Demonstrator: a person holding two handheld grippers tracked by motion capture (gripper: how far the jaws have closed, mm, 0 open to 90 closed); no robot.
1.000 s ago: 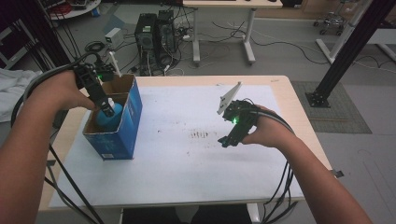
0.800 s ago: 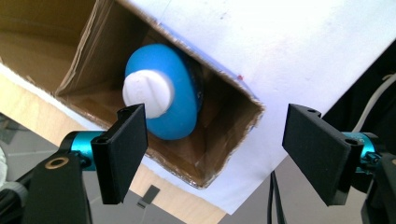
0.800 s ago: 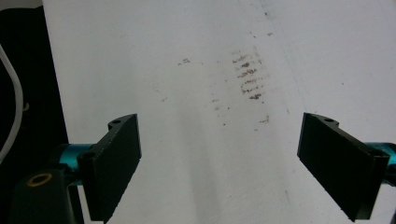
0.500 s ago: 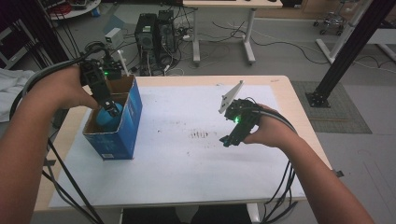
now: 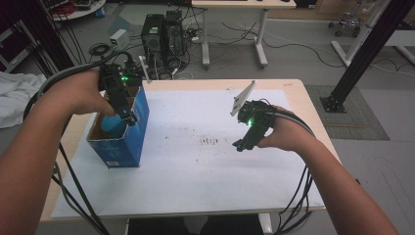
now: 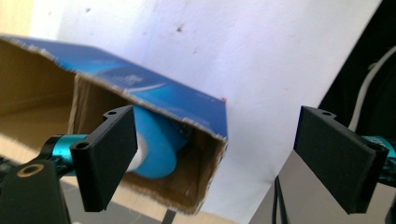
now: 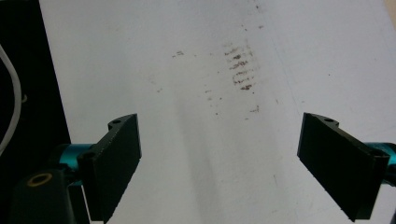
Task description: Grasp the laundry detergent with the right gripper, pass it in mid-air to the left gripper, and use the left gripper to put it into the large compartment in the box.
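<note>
A blue cardboard box [image 5: 122,142] with an open top stands on the left of the white sheet [image 5: 205,171]. A blue and white roll-shaped thing [image 5: 110,125] lies inside it. My left gripper [image 5: 128,116] hangs over the box's right wall. Its jaws have just been opening and now stand wide apart with nothing pressed between them. In the left gripper view the left gripper [image 6: 217,130] straddles the box's corner [image 6: 154,93], and the blue thing [image 6: 159,144] sits below, beside the left jaw. My right gripper [image 5: 241,145] hovers open over the sheet, also open and empty in its own view [image 7: 219,135].
Dark smudges [image 5: 209,141] mark the sheet's middle. The wooden table's edge [image 5: 293,90] runs close behind the right hand. Cables trail from both grippers over the table's front. Computer towers [image 5: 164,32] and desks stand on the floor beyond.
The left gripper has lifted out of the box and drifted toward its right wall while its jaws spread. The blue thing stays in the box. The right gripper has kept still.
</note>
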